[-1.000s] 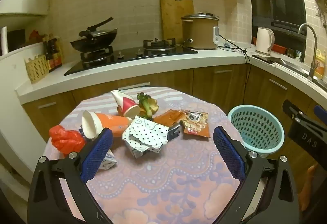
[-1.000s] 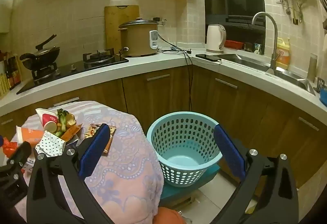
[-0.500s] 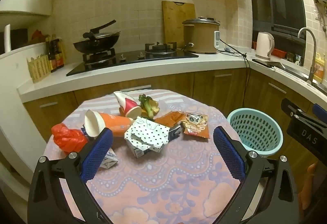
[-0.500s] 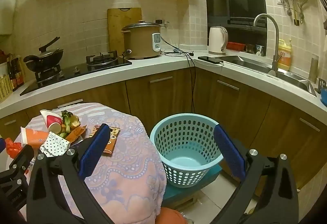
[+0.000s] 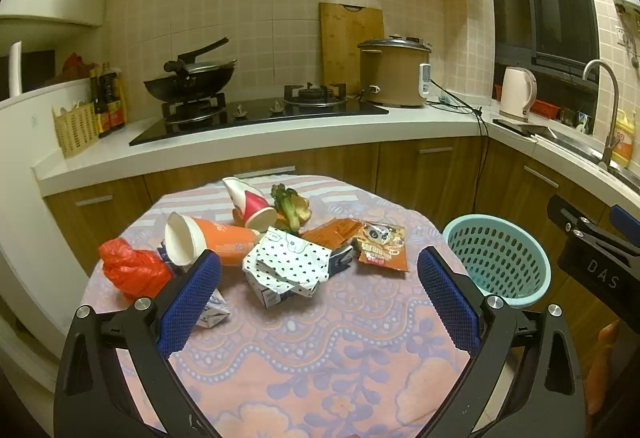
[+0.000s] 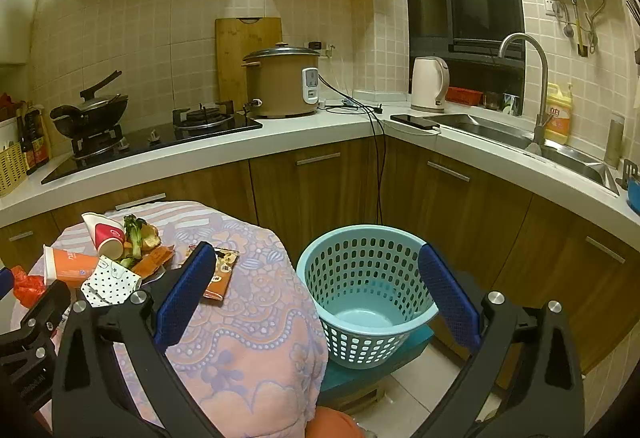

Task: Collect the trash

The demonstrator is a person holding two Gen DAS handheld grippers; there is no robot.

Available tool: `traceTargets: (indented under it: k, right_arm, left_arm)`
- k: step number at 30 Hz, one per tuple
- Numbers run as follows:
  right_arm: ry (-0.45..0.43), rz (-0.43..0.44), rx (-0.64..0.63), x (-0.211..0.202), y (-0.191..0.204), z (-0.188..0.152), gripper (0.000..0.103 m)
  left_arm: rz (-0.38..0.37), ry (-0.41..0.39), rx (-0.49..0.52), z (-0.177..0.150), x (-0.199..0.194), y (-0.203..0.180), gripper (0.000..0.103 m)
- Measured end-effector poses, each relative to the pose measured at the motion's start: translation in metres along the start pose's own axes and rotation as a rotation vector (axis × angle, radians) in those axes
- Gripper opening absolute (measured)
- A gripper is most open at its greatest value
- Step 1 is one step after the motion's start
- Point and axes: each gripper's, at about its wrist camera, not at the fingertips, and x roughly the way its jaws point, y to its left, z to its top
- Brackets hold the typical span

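Trash lies on a round table with a pink patterned cloth (image 5: 320, 358): a red plastic bag (image 5: 132, 270), an orange paper cup (image 5: 208, 242), a red-and-white cup (image 5: 250, 202), vegetable scraps (image 5: 290, 206), a polka-dot wrapper (image 5: 288, 266) and an orange snack packet (image 5: 380, 246). A light blue basket (image 6: 366, 290) stands on the floor right of the table and also shows in the left wrist view (image 5: 496, 258). My left gripper (image 5: 318, 298) is open and empty above the table's near side. My right gripper (image 6: 316, 294) is open and empty, near the basket.
A kitchen counter (image 5: 280, 138) runs behind the table with a wok (image 5: 188, 78), a rice cooker (image 5: 394, 74) and a kettle (image 5: 516, 90). A sink with a tap (image 6: 532, 94) is at the right. Wooden cabinets (image 6: 460, 206) stand behind the basket.
Both grippers have drawn back and up slightly; the table and basket sit a little lower in view. Both stay open and nothing has been picked up.
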Motion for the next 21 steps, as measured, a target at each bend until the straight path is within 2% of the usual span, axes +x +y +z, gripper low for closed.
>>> traceTargets:
  k: [21]
  right_arm:
    - [-0.002, -0.015, -0.016, -0.0021, 0.0028, 0.0008, 0.096]
  left_arm:
    - [-0.007, -0.007, -0.013, -0.0008, -0.0032, 0.0026, 0.095]
